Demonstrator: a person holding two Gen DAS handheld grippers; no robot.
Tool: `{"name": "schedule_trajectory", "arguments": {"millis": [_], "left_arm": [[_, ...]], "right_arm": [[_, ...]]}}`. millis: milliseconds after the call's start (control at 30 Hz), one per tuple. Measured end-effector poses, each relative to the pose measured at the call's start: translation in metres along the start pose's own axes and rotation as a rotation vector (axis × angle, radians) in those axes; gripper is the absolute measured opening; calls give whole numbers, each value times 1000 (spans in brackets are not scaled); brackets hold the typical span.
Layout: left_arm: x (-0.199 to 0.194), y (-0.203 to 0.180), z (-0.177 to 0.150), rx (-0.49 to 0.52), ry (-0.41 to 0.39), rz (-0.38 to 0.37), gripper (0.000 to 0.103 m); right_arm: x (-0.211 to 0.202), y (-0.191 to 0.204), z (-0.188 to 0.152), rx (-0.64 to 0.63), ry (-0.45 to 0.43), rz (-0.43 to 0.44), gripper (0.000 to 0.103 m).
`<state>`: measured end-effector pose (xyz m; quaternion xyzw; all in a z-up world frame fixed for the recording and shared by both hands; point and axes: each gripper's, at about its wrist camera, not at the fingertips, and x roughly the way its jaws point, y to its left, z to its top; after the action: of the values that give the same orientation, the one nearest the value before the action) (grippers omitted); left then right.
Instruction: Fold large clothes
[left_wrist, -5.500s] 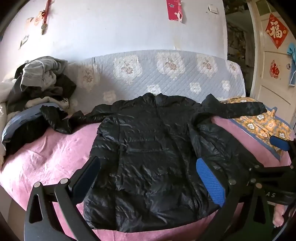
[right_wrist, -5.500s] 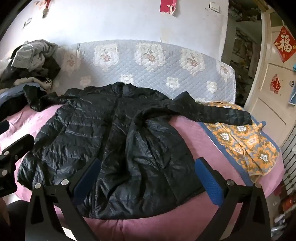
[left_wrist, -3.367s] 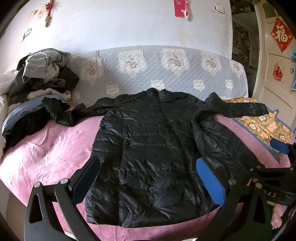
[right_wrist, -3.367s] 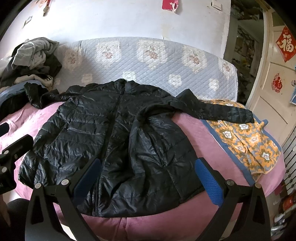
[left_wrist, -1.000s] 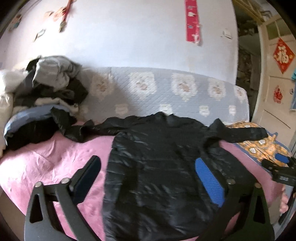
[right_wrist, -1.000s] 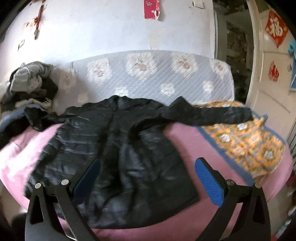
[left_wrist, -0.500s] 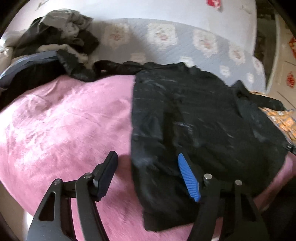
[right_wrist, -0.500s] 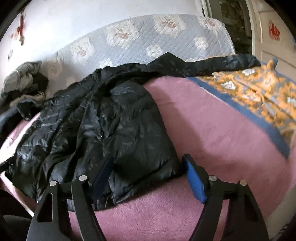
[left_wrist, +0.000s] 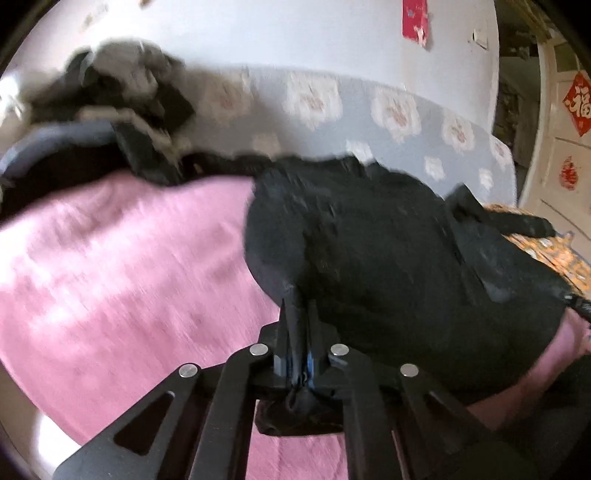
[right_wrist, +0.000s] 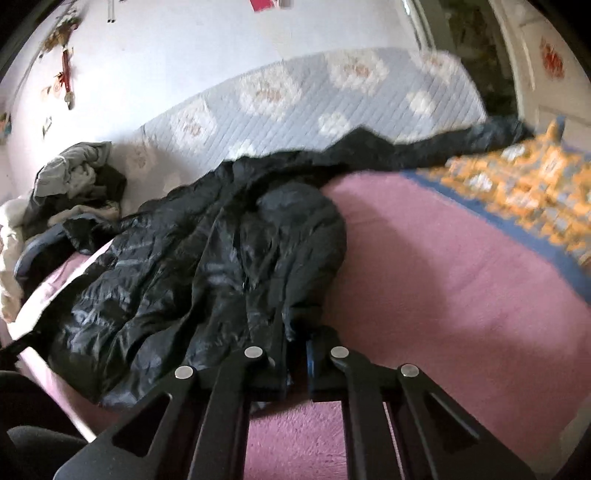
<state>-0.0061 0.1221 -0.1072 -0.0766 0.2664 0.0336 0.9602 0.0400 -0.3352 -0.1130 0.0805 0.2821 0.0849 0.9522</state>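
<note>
A black puffer jacket (left_wrist: 388, 251) lies spread on a pink blanket (left_wrist: 110, 266) on the bed. My left gripper (left_wrist: 299, 332) is shut on the jacket's bottom hem at its left corner; cloth bunches between the fingers. In the right wrist view the jacket (right_wrist: 207, 258) lies left of centre, one sleeve (right_wrist: 443, 144) stretched to the right. My right gripper (right_wrist: 297, 343) is shut on the hem at the jacket's right corner, above the pink blanket (right_wrist: 443, 277). Both views are motion-blurred.
A heap of grey and dark clothes (left_wrist: 122, 88) sits at the far left, also in the right wrist view (right_wrist: 74, 184). A grey quilted cover (left_wrist: 351, 107) leans on the wall. An orange floral cloth (right_wrist: 517, 177) lies at the right. A white door (left_wrist: 561, 129) stands right.
Both grippers moved down to the jacket's bottom hem and closed on it, left on the left corner, right on the right corner. The hem is now bunched and lifted.
</note>
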Motion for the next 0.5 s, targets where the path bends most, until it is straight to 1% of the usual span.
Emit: {"name": "schedule_trajectory", "arguments": {"millis": [67, 100, 167, 233, 267, 300, 367, 400, 433, 500], "left_arm": [[-7, 1, 17, -20, -47, 9, 4], [-7, 2, 28, -30, -57, 13, 4], [-2, 0, 55, -28, -59, 24, 5], [11, -4, 82, -13, -52, 61, 5], [24, -8, 97, 3, -34, 85, 5], [35, -12, 107, 17, -17, 112, 6], [70, -18, 127, 51, 15, 163, 6], [87, -20, 132, 64, 38, 186, 7], [107, -20, 135, 74, 72, 202, 7], [144, -18, 136, 72, 134, 213, 8]], "right_arm": [[-9, -2, 12, 32, -30, -14, 7], [-12, -2, 21, 41, -48, -26, 7], [-15, -1, 42, 43, -81, -38, 7], [-12, 5, 65, 19, -107, -50, 7], [-9, 9, 75, 5, -115, -65, 7], [2, 16, 91, -18, -116, -92, 7], [22, 22, 110, -35, -103, -124, 7], [44, 24, 122, -32, -74, -147, 7], [59, 24, 126, -29, -53, -161, 7], [100, 23, 135, -34, 9, -197, 7]]}}
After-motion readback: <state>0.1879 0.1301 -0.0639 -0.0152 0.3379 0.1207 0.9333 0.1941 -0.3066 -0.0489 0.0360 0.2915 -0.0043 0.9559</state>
